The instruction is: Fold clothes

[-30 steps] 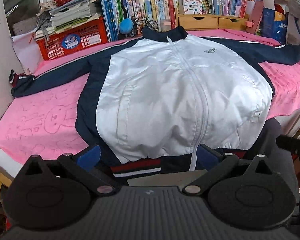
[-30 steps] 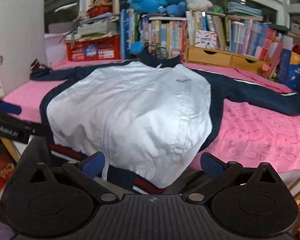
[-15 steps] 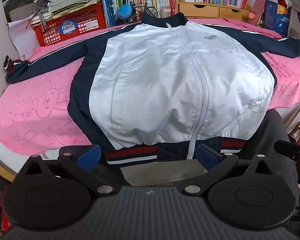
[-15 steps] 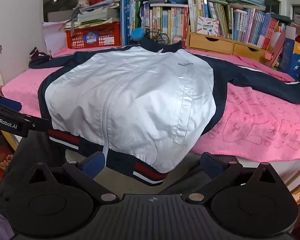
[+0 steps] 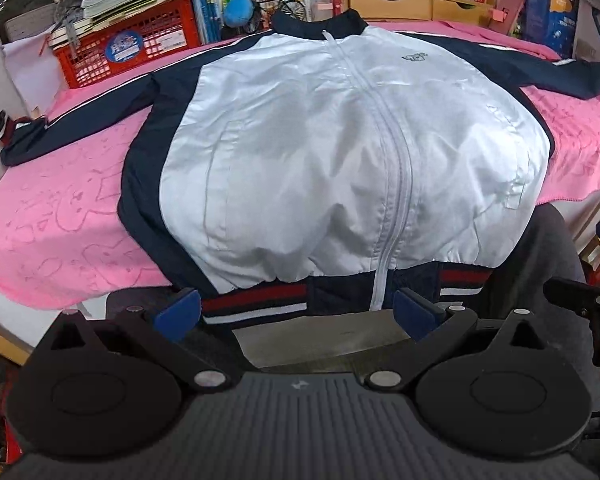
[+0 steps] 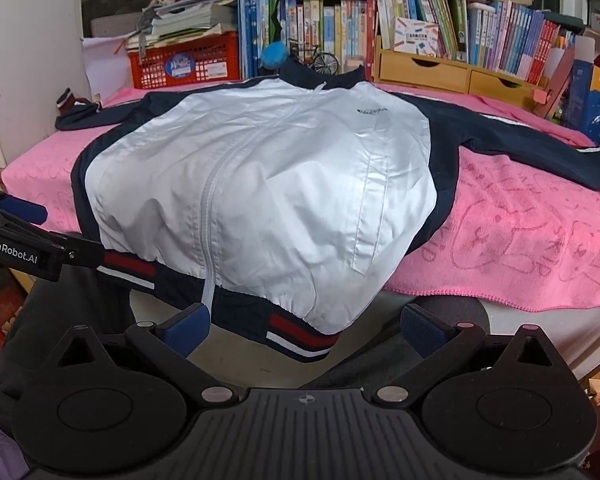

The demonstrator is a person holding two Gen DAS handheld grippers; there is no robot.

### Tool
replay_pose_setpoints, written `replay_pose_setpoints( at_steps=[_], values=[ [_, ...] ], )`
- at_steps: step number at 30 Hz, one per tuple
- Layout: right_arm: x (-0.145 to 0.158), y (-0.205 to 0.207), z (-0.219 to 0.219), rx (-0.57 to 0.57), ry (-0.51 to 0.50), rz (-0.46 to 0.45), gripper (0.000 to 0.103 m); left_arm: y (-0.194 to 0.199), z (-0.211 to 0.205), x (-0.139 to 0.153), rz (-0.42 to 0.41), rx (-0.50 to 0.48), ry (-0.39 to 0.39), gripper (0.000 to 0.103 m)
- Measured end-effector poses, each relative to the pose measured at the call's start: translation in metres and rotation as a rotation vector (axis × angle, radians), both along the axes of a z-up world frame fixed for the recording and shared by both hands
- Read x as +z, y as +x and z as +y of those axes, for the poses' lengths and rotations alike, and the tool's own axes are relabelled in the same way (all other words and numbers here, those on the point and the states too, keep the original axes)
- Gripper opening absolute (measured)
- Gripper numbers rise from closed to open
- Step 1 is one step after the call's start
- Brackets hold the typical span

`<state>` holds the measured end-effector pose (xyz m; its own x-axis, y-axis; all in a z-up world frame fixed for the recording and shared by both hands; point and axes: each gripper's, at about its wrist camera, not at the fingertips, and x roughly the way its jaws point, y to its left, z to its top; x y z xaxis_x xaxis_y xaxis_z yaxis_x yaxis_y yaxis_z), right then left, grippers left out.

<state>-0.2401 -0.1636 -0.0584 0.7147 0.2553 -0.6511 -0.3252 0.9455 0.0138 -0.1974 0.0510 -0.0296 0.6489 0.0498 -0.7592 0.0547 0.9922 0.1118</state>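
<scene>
The jacket (image 5: 340, 152) is laid face up and zipped on the pink towel (image 5: 60, 216) that covers the worktop, collar toward the far edge and striped hem (image 5: 256, 300) hanging over the near edge. Both sleeves are spread outward: the left sleeve (image 5: 80, 120) toward the far-left corner, the right sleeve (image 6: 520, 140) toward the right edge.

The left tool (image 5: 296, 312) is held just in front of the hem, jaws spread wide, nothing gripped. The right tool (image 6: 304, 330) is held likewise at the hem's right end, jaws spread and empty. No fold appears to have been made.

Recommended procedure, working left to right:

1. The left sleeve should be taken near its cuff (image 5: 10, 128), where the fabric is thickest, and carried across the white front panel (image 5: 300, 140).
2. The shell fabric looks thin and slippery; a pinch through both layers is advised so that one layer is not dragged alone.
3. The puffed centre should be pressed flat before any fold is made, as trapped air is likely to spring a fold open.
4. The right sleeve should be folded in the same way.
5. The overhanging hem should be lifted onto the worktop, lest the jacket be pulled off the near edge.
</scene>
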Motion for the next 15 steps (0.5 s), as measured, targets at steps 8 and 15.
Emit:
replay_pose_setpoints(
  at_steps=[8,15],
  values=[
    [0.030,0.045,-0.040,-0.122,-0.032,-0.277,0.103,0.060,-0.010,0.027,-0.112,-0.060,0.020,0.103],
    [0.043,0.138,-0.146,-0.520,-0.006,-0.419,0.103,0.118,-0.018,0.022,-0.103,-0.019,0.047,0.103]
  ],
)
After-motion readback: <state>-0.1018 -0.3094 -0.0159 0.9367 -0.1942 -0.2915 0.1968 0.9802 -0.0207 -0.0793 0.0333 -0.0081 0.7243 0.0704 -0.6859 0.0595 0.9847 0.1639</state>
